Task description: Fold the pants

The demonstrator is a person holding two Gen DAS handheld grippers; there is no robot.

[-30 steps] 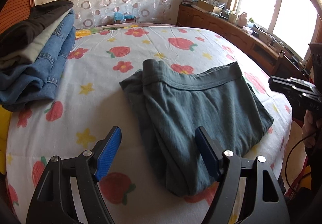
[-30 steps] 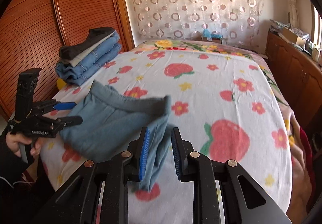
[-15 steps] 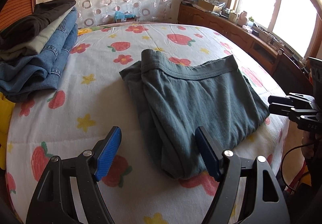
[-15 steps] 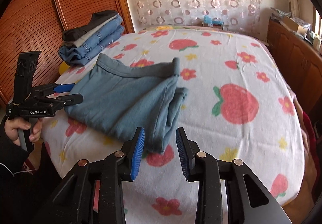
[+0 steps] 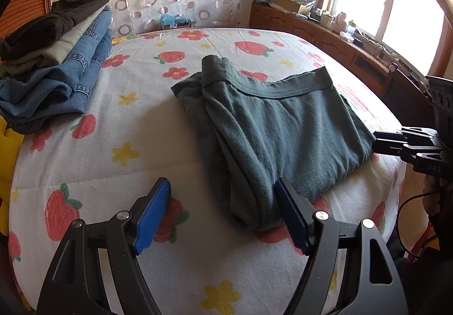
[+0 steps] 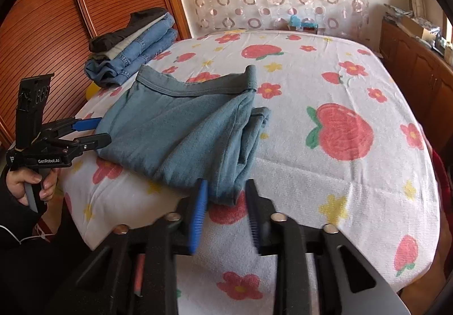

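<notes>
We find the folded grey-green knit pants [image 5: 271, 131] mid-frame on the strawberry-print bedspread [image 5: 147, 128]. A second ago the right gripper [image 6: 226, 210] pinched the near corner; its jaws have just been narrowing, cloth edge between them (contact unclear). Left gripper [image 5: 223, 215] gapes, empty. Denim stack [image 5: 53, 71] upper left.

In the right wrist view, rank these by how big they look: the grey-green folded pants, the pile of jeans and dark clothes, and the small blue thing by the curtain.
1. Grey-green folded pants, largest, though nearest the camera.
2. Pile of jeans and dark clothes, smaller, and farther back.
3. Small blue thing by the curtain, smallest, also farthest, so true size is unsure.
</notes>
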